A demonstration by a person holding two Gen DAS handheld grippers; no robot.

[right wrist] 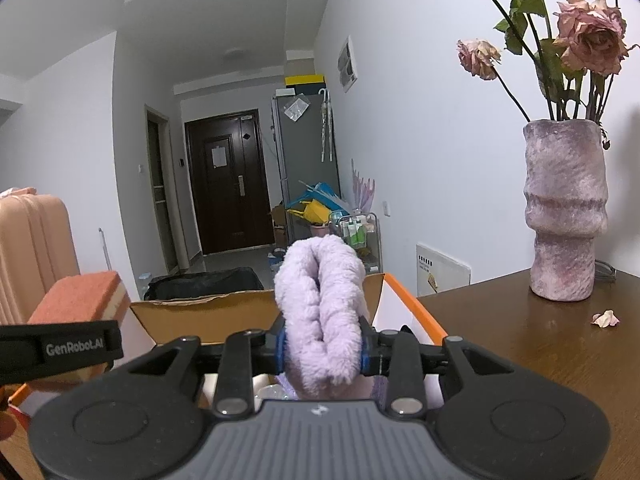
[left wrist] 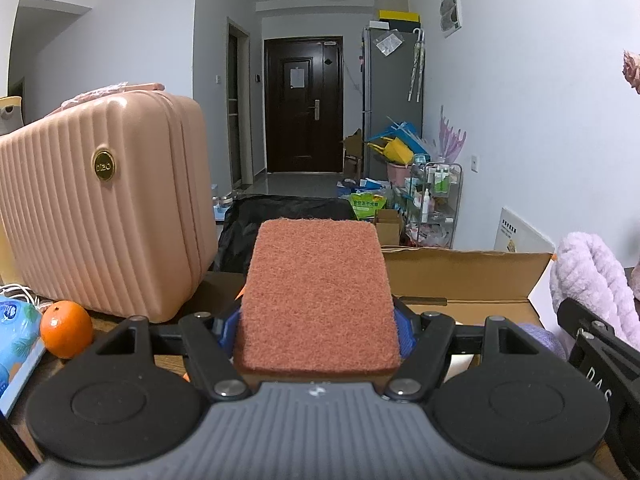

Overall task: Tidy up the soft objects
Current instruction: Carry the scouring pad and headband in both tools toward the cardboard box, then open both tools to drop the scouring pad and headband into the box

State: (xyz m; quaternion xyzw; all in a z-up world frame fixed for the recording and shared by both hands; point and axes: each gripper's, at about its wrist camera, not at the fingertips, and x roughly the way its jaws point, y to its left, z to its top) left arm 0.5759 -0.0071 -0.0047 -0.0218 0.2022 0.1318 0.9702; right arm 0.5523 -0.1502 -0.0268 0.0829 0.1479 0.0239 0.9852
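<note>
A sponge [left wrist: 320, 292] with a rust-red scouring top fills the middle of the left wrist view. My left gripper [left wrist: 318, 334] is shut on it, blue pads pressing both its sides. The right wrist view shows that sponge [right wrist: 80, 296] at the left, above the open cardboard box [right wrist: 200, 316]. My right gripper [right wrist: 322, 354] is shut on a folded lilac fluffy cloth [right wrist: 320, 312], which stands up between the pads over the box's near side. From the left wrist, the cloth [left wrist: 592, 280] and the right gripper [left wrist: 600, 356] show at the right edge, beside the box [left wrist: 460, 276].
A pink ribbed suitcase [left wrist: 104, 204] stands at the left, with an orange [left wrist: 66, 334] and a blue wipes pack [left wrist: 16, 340] in front of it. A mauve vase [right wrist: 564, 208] of dried roses and a fallen petal [right wrist: 606, 318] sit on the brown table [right wrist: 520, 340] at the right.
</note>
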